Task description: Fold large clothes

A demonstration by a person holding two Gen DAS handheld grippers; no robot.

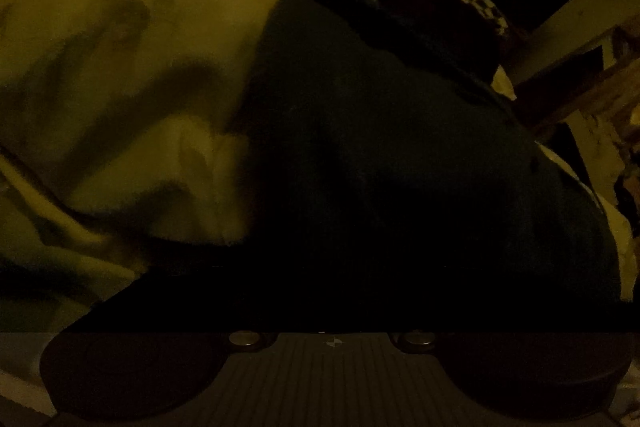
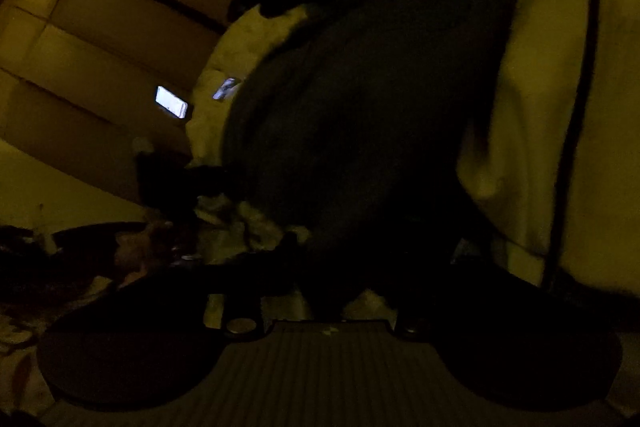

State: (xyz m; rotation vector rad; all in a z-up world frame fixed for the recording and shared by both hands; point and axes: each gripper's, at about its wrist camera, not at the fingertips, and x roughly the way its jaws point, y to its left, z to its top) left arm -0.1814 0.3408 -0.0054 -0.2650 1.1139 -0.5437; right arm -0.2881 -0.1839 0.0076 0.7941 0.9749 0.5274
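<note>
The room is very dim. A large dark garment [image 1: 380, 131] lies spread over a pale yellowish bedsheet [image 1: 120, 67] and fills the middle of the left wrist view. It also fills the middle of the right wrist view [image 2: 360, 99]. My left gripper [image 1: 332, 291] is low against the garment's near edge; its fingers are lost in the dark cloth. My right gripper [image 2: 332, 283] is also at the near edge of the garment, with dark cloth running down between its fingers; its fingertips are too dark to make out.
Rumpled sheet lies left of the garment. A pale pillow or cover [image 2: 560, 87] stands to the right. A lit phone screen [image 2: 171, 101] and a second one [image 2: 226, 87] lie at the left. Dark clutter [image 2: 100, 255] and wall panels [image 2: 100, 7] are beyond.
</note>
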